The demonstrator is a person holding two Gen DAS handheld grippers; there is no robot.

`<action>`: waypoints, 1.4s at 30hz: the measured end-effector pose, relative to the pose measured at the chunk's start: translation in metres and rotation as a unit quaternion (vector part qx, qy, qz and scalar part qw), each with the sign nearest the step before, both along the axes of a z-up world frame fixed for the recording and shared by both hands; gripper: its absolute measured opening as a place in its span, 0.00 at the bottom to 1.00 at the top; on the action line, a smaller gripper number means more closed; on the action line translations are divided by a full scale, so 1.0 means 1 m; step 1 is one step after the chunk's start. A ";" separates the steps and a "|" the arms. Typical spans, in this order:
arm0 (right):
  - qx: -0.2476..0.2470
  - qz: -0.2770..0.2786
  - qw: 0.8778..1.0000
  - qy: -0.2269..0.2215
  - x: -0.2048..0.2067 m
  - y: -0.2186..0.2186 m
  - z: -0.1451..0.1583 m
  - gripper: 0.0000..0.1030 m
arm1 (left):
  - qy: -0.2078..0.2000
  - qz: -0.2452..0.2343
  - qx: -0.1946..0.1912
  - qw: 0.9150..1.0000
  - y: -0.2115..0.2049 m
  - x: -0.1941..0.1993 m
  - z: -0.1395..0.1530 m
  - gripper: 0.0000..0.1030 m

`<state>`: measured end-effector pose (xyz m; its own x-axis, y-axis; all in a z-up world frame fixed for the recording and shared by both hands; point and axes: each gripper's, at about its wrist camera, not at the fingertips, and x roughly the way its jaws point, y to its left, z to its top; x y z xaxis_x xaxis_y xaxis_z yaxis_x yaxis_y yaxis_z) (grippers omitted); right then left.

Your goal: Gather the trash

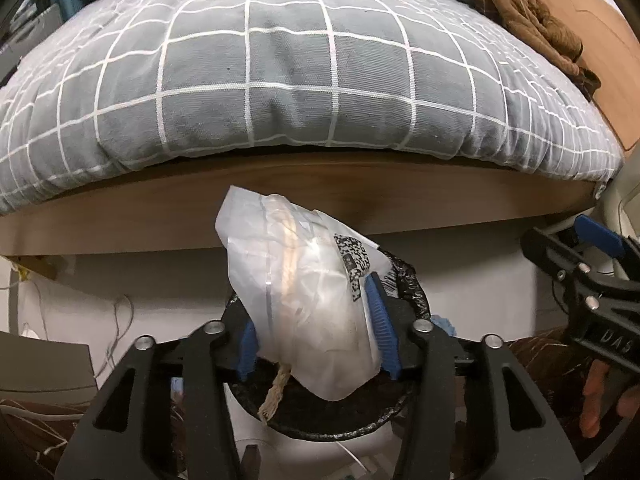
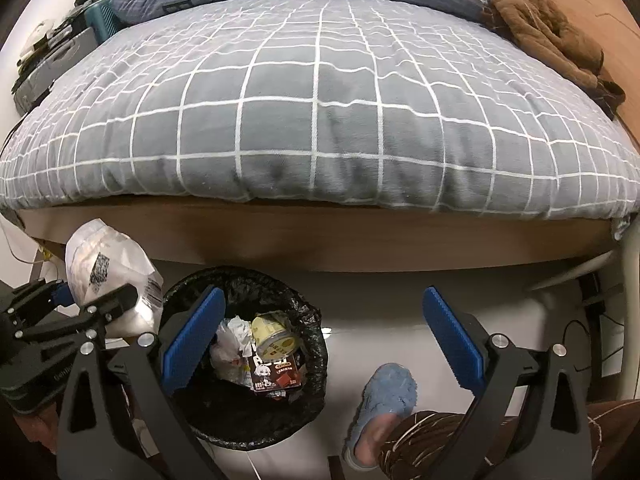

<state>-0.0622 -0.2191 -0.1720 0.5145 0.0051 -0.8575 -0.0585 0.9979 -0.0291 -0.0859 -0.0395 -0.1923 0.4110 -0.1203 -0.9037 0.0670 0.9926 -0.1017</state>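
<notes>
At lower centre of the left wrist view, the left claw (image 1: 318, 340) is clenched on a crumpled white plastic bag (image 1: 308, 300), its blue pads (image 1: 382, 320) pressing the bag from both sides. A printed code label (image 1: 354, 260) shows on the bag's upper right face, and a frayed beige strip (image 1: 274, 398) hangs from its underside. The bag sits directly above the rim of a bin lined with black plastic (image 1: 412, 288). In the right wrist view, the same bag (image 2: 108, 276) appears at left centre, just beside the bin's (image 2: 312, 320) upper left edge. The bin holds a yellow can (image 2: 274, 334), crumpled white paper (image 2: 234, 336) and a dark printed carton (image 2: 276, 372). The right claw (image 2: 324, 344) is released, its fingers (image 2: 454, 340) spread wide with nothing between them, framing the bin and white floor (image 2: 380, 320). A bed with a grey checked duvet (image 2: 320, 120) fills the upper frame; a blue slipper (image 2: 384, 400) lies at lower right.
</notes>
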 end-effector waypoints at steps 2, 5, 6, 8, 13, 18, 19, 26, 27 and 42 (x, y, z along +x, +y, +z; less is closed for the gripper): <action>-0.002 0.001 1.000 -0.004 0.000 0.001 0.004 0.92 | -0.007 0.002 0.009 1.000 0.001 -0.001 0.004 0.58; -0.003 0.002 1.000 -0.010 0.002 0.005 0.010 0.92 | -0.022 0.009 0.017 1.000 0.010 0.000 0.013 0.71; -0.004 0.002 1.000 -0.014 0.002 0.005 0.014 0.92 | -0.028 0.012 0.019 0.999 0.011 0.001 0.017 0.77; -0.003 0.003 1.000 -0.024 0.002 0.005 0.023 0.92 | -0.044 0.020 0.021 0.999 0.015 -0.001 0.028 0.82; 0.002 0.001 0.999 -0.055 -0.003 0.007 0.051 0.92 | -0.088 0.039 0.021 0.995 0.020 -0.006 0.063 0.94; 0.004 0.002 0.996 -0.085 -0.010 0.007 0.081 0.92 | -0.114 0.054 0.017 0.992 0.029 -0.013 0.094 0.94; 0.004 0.002 0.996 -0.092 -0.013 0.007 0.088 0.92 | -0.120 0.055 0.016 0.991 0.032 -0.014 0.102 0.94; 0.000 0.006 0.994 -0.113 -0.031 0.009 0.108 0.92 | -0.149 0.053 0.020 0.987 0.035 -0.032 0.134 0.94; -0.001 0.007 0.994 -0.113 -0.033 0.009 0.109 0.92 | -0.151 0.052 0.018 0.987 0.036 -0.034 0.137 0.94; 0.004 0.000 0.990 -0.139 -0.041 0.008 0.124 0.92 | -0.148 0.052 0.020 0.987 0.036 -0.035 0.136 0.94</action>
<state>-0.1029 -0.2114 -0.0484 0.7300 0.0115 -0.6833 -0.0496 0.9981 -0.0362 -0.1213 -0.0032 -0.0559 0.6658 -0.0305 -0.7455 -0.0139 0.9985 -0.0533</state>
